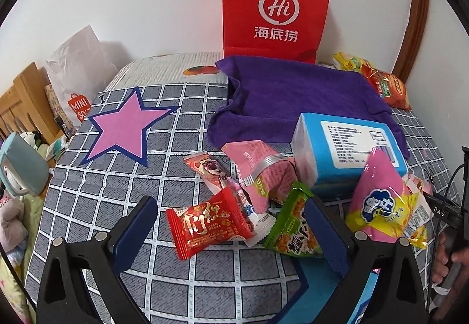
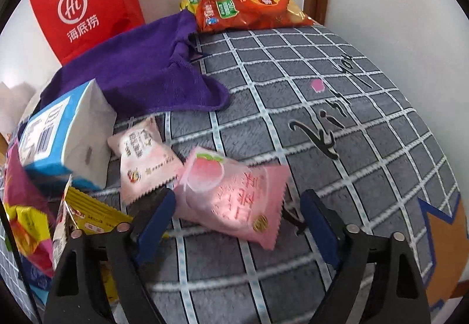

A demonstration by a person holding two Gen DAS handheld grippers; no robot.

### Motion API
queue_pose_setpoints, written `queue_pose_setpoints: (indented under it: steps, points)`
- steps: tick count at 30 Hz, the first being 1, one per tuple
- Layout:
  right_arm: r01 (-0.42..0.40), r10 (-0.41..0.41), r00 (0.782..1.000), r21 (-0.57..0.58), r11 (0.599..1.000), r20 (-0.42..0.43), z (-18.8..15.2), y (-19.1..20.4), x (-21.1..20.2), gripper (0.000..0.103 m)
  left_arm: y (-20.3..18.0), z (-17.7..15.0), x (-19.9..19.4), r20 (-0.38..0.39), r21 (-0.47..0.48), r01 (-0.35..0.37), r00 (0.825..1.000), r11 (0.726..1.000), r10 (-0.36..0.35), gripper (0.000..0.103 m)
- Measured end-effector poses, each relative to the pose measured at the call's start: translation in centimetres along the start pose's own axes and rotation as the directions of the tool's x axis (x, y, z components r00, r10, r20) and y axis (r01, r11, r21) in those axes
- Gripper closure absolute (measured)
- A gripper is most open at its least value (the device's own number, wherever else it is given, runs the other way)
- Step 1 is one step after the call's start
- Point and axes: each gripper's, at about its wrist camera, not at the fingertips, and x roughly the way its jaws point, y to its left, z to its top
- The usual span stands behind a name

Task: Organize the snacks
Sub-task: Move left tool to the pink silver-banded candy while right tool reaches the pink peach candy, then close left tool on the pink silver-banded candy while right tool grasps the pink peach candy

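In the left wrist view my left gripper (image 1: 231, 231) is open, its jaws either side of a red snack packet (image 1: 209, 225) and a green packet (image 1: 293, 224) on the checked cloth. Pink packets (image 1: 259, 173) and a pink-and-yellow bag (image 1: 381, 200) lie behind, beside a blue box (image 1: 348, 148). In the right wrist view my right gripper (image 2: 239, 217) is open around a pink peach packet (image 2: 231, 196); whether the jaws touch it I cannot tell. A paler pink packet (image 2: 143, 155) lies just beyond it.
A red paper bag (image 1: 275, 7) stands at the back wall behind a purple towel (image 1: 293, 98). An orange chip bag (image 2: 252, 8) lies at the far corner. A pink star (image 1: 126, 127) marks the cloth. The bed's left edge drops to clutter.
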Motion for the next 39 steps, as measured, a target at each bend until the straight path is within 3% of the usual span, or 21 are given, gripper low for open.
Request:
queue_pose_setpoints:
  steps: [3, 5, 9, 22, 32, 38, 39]
  points:
    - [0.005, -0.005, 1.000, -0.006, 1.000, 0.019, 0.0, 0.1, 0.2, 0.017, 0.7, 0.2, 0.5, -0.007, -0.030, 0.002, 1.000, 1.000, -0.002, 0.003]
    - [0.005, -0.003, 0.999, -0.043, 0.999, 0.046, -0.3, 0.2, -0.1, 0.033, 1.4, 0.3, 0.9, -0.017, -0.055, 0.019, 1.000, 0.998, -0.020, 0.003]
    - [-0.005, 0.010, 0.998, -0.083, 0.996, 0.061, -1.4, 0.0, -1.1, 0.041, 2.0, 0.4, 1.2, -0.019, -0.064, 0.013, 1.000, 0.998, -0.014, 0.003]
    - [-0.055, 0.056, 0.992, -0.015, 0.998, 0.109, -2.7, -1.5, -5.7, 0.042, 2.9, 0.4, 1.8, -0.024, -0.095, 0.049, 0.998, 0.994, -0.051, 0.003]
    - [-0.068, 0.070, 0.992, -0.016, 0.998, 0.108, -3.3, -0.6, -6.9, 0.041, 0.3, 2.2, 3.2, -0.027, -0.037, 0.118, 0.992, 0.992, -0.119, 0.003]
    - [-0.043, 0.046, 0.994, -0.028, 0.999, 0.097, -3.6, -0.6, -7.2, 0.041, -1.4, 2.4, 5.9, -0.098, 0.019, 0.096, 0.991, 0.995, -0.093, 0.016]
    - [-0.044, 0.046, 0.994, -0.026, 0.999, 0.096, -3.6, -0.6, -7.3, 0.041, -1.5, 2.4, 6.2, -0.105, 0.019, 0.098, 0.990, 0.995, -0.095, 0.027]
